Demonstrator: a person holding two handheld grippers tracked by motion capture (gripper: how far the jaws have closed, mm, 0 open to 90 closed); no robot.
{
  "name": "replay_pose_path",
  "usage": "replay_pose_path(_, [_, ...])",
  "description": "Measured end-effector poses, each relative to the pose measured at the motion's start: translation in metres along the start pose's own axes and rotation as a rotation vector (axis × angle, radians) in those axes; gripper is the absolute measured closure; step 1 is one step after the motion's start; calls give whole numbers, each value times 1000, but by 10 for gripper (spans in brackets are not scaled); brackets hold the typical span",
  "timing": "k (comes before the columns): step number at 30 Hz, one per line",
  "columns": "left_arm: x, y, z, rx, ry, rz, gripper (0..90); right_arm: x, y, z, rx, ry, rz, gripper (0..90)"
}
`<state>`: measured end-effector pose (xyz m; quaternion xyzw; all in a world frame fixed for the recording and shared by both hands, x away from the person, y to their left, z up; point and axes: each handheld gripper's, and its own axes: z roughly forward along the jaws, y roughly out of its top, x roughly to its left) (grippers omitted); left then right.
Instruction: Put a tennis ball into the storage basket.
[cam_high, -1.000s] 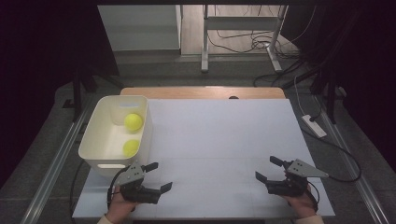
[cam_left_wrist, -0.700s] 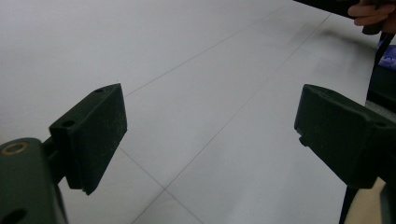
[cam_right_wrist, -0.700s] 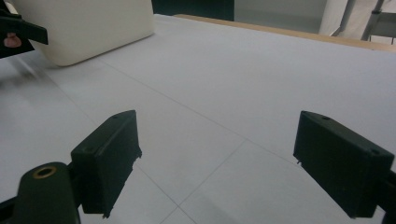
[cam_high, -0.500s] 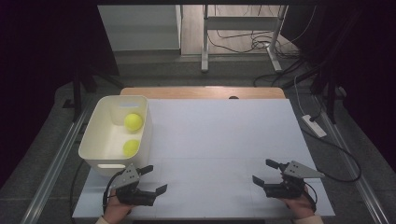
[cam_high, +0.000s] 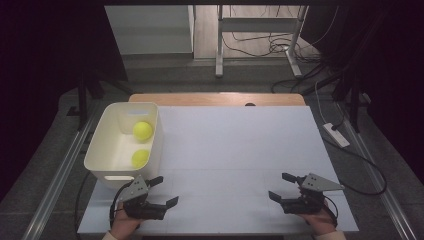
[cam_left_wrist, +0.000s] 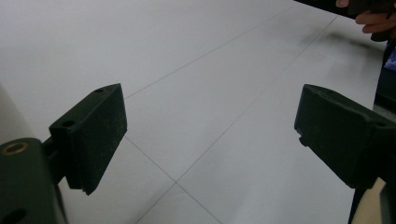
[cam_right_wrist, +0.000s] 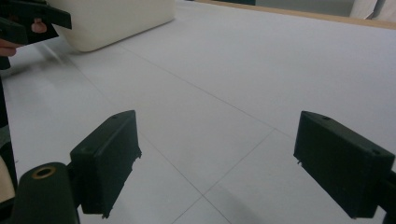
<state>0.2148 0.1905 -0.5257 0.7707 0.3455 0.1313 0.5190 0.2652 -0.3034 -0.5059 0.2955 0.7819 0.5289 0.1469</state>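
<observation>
Both grippers sit lower toward the near edge of the table than a second ago, each drawn back a little toward the person, while the two balls lie where they were. In the high view the left gripper (cam_high: 166, 191) rests near the front left of the white table (cam_high: 235, 145), just in front of the white bin (cam_high: 98, 150), with its jaws spread wide and nothing between them; the left hand (cam_high: 122, 226) grips it from below. Across the table, well apart from it, the right gripper (cam_high: 281, 186) lies near the front right, jaws likewise spread and empty, held by the right hand (cam_high: 317, 221). Inside the bin lie two yellow-green balls: the far ball (cam_high: 142, 130) toward the back, the near ball (cam_high: 141, 158) closer to the person, apart from each other. The left gripper view looks between two wide-set black jaws onto bare white table crossed by thin seams. The right gripper view has the same wide gap over the table, with the bin's outer wall at upper left.
</observation>
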Motion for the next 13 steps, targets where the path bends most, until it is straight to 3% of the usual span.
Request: replay_pose_path(13, [-1, 1, -1, -10, 4, 1, 105, -1, 1, -2, -8, -13, 3, 141])
